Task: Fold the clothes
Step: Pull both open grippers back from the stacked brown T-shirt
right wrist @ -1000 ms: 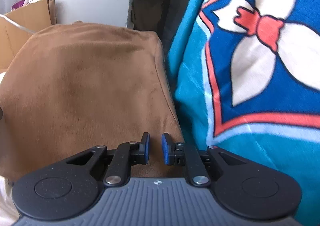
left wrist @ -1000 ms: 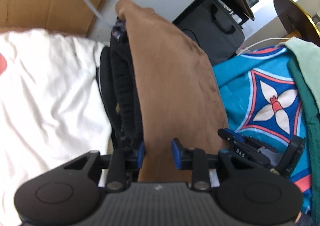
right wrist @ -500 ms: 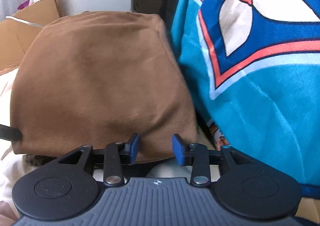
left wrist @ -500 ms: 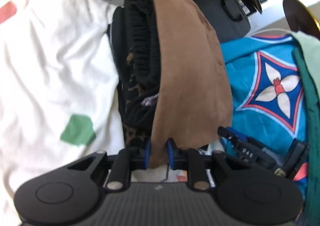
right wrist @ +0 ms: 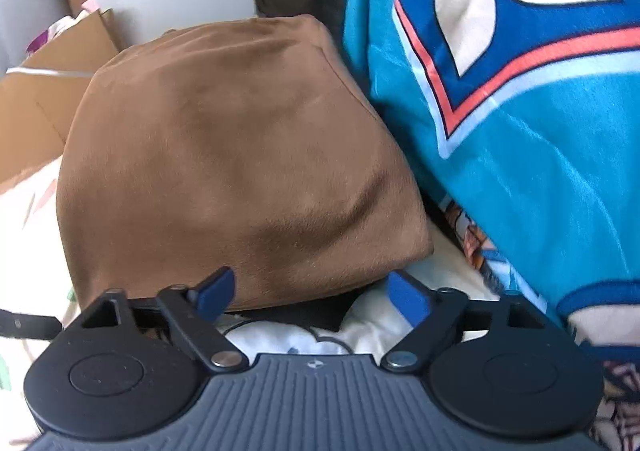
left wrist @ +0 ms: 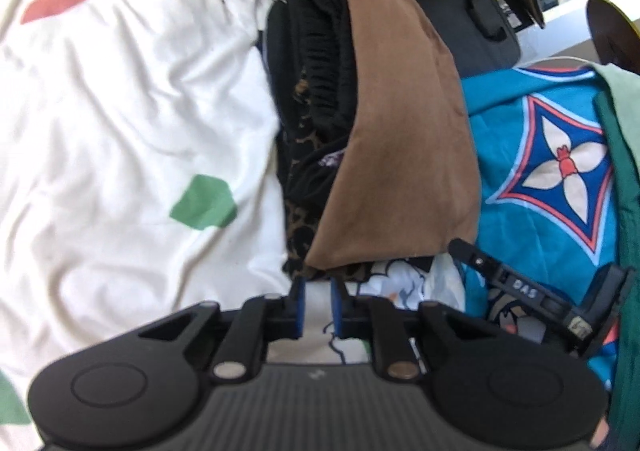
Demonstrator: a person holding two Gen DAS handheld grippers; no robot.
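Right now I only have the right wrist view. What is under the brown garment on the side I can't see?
Observer: From the left wrist view, the brown garment covers a pile. Black ribbed fabric and a leopard-print piece show beneath its edge.
Operator: Where are the left tongs?
Observer: The left tongs sit at the garment's near corner, nearly closed. I cannot tell whether they pinch the hem.
Operator: What lies beyond the pile?
Observer: A white sheet with a green patch on it.
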